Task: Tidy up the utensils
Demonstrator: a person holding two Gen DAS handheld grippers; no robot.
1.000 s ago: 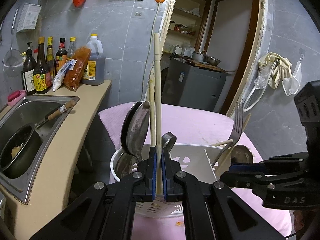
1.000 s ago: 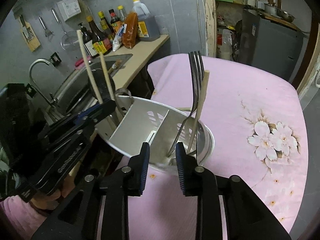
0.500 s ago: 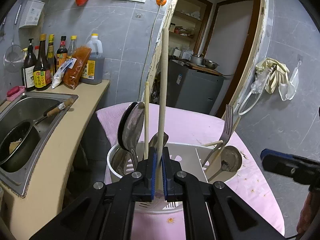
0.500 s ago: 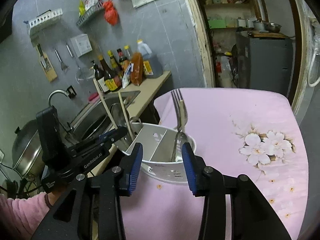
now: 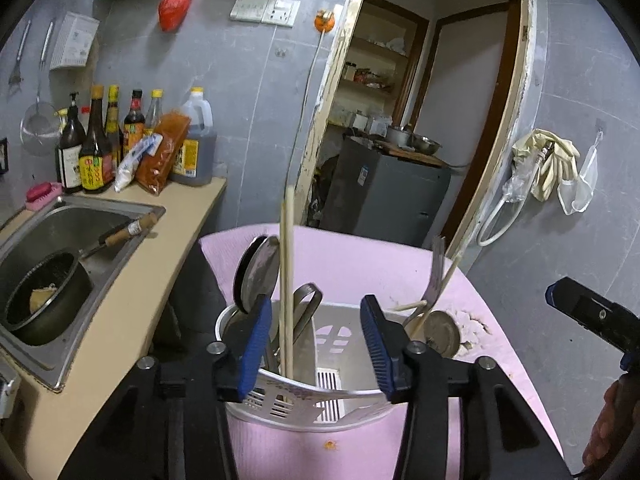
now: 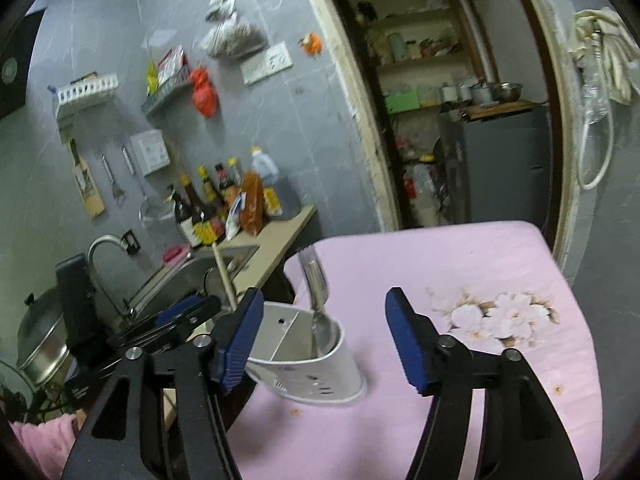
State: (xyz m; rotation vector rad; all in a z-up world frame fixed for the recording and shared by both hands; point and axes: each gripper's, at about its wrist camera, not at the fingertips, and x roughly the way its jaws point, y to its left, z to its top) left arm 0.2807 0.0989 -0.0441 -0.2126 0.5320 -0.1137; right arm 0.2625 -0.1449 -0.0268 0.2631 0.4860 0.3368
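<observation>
Wooden chopsticks (image 5: 286,280) stand in the holder (image 5: 304,400); left tool (image 5: 316,344) spread around them, right tool (image 6: 324,340) spread at holder's 3 o'clock, seemingly empty.

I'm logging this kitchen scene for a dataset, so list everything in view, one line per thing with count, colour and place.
utensil holder: one, white, on the pink tablecloth
chopsticks: pale wood, upright in the holder's left compartment
spoons: two, dark metal, left compartment
fork: one, metal, right compartment
tablecloth: one, pink with white flowers
sink: one, steel, left counter
pot: one, black, in the sink
bottles: several, dark, at the wall behind the sink
red bag: one, hanging on the wall
gloves: pale, hanging right of the doorway
left gripper: open, blue pads, over the holder
right gripper: open, blue pads, above the table
</observation>
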